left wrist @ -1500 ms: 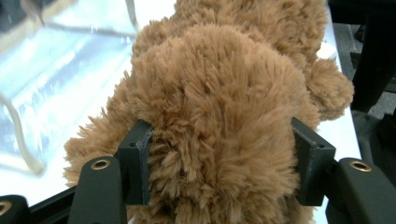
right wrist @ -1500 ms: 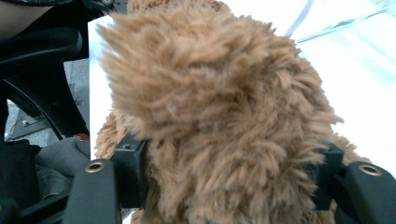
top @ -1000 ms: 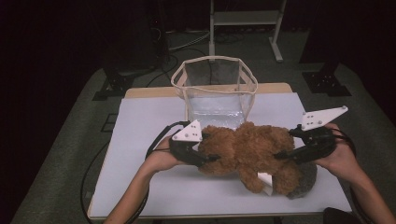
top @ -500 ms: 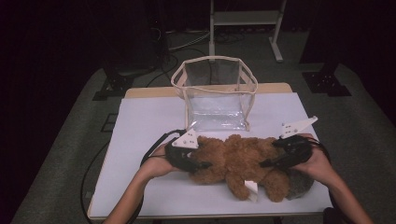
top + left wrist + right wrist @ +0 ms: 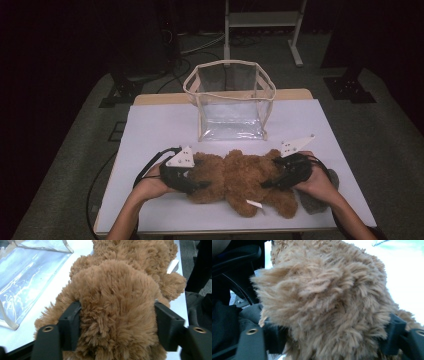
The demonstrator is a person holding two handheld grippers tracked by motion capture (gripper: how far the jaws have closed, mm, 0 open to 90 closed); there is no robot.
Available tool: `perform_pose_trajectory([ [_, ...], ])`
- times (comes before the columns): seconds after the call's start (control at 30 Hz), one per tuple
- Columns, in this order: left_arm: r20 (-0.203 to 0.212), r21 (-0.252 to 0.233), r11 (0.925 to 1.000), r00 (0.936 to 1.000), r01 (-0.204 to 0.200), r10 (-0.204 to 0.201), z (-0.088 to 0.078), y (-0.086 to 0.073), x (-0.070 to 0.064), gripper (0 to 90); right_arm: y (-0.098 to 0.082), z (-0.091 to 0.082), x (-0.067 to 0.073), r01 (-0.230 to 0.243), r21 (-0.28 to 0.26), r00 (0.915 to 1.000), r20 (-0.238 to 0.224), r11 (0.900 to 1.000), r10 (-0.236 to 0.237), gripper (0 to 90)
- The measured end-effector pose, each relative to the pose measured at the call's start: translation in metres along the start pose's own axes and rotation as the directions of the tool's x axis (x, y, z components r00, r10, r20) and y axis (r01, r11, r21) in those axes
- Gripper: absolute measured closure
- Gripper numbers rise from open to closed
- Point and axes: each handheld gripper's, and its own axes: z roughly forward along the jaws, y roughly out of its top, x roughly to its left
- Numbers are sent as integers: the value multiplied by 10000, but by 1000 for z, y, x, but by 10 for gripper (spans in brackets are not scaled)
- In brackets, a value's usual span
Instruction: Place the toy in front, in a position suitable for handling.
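A brown plush teddy bear [image 5: 240, 181] lies across the near part of the white table [image 5: 160, 125]. My left gripper [image 5: 192, 184] is shut on the bear's left end; in the left gripper view its jaws squeeze a thick lump of the bear's fur [image 5: 117, 312]. My right gripper [image 5: 274, 179] is shut on the bear's right end, with the bear's fur [image 5: 329, 305] bulging between its jaws. A white tag [image 5: 254, 203] sticks out under the bear.
A clear plastic bag [image 5: 231, 102] with a beige rim stands open at the back middle of the table, just beyond the bear. A grey cloth [image 5: 315, 200] lies under my right hand. A metal stand [image 5: 262, 22] is on the floor behind.
Both grippers have drawn the bear toward the near edge of the table and lowered it, away from the bag. Both stay clamped on it.
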Motion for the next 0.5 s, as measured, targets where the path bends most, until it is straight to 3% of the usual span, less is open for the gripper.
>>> perform_pose_trajectory([
  [0.3,3,-561,9984,10000,79,-79,-8,-2,3,184,-13,-28,0,-329,-514,9990,268,9981,343,222],
  [0.5,-313,-700,9975,9994,136,-158,-14,-6,3,125,-15,-49,-5,-571,-761,9968,523,9955,611,236],
])
